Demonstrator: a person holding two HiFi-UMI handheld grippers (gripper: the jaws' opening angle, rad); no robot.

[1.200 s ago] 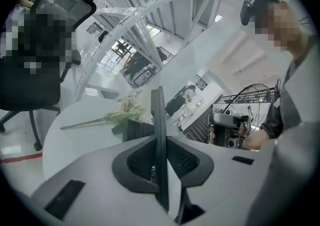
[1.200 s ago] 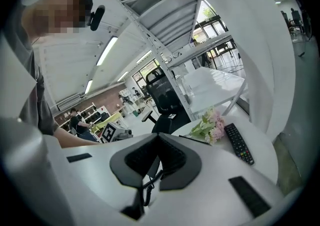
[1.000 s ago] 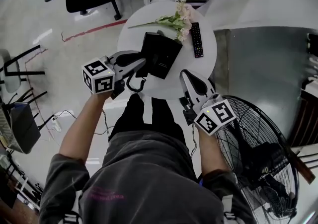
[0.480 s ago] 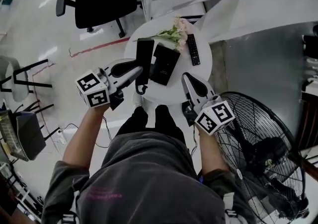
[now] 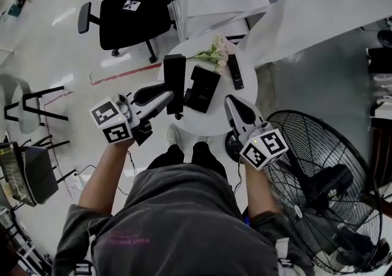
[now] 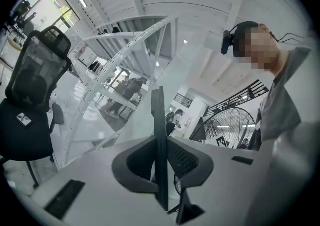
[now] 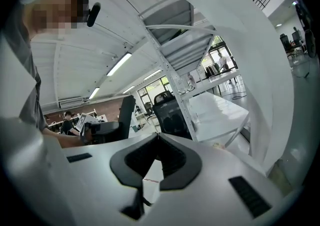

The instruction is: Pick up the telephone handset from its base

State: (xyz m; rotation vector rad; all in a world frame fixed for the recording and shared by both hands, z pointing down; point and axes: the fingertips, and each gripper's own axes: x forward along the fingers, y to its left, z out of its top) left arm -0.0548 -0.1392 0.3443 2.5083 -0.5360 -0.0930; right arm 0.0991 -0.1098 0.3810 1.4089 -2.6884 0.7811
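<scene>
1. Since a second ago, the left gripper (image 5: 166,95) has carried the black telephone handset (image 5: 174,78) up and away from its base (image 5: 202,88). Earlier the handset lay close against the base's left side. Now it shows apart from the base, above the left edge of the round white tabletop (image 5: 245,88).
2. In the left gripper view, the two dark pads press on the handset's thin body from either side. The handset (image 6: 159,135) stands as an upright black bar between them, so the grip looks firm, with the jaws partly spread around it.
3. The right gripper (image 5: 233,103) has also risen. It hovers by the tabletop's near right edge, jaws closed together with nothing between them.
4. The base rests near the middle of the tabletop. A spray of pale flowers (image 5: 213,54) lies toward the far edge, and a remote control (image 5: 234,71) lies toward the right edge.
5. Judged from this, the pick-up is essentially done: the handset is clear of the base and in the air.
</scene>
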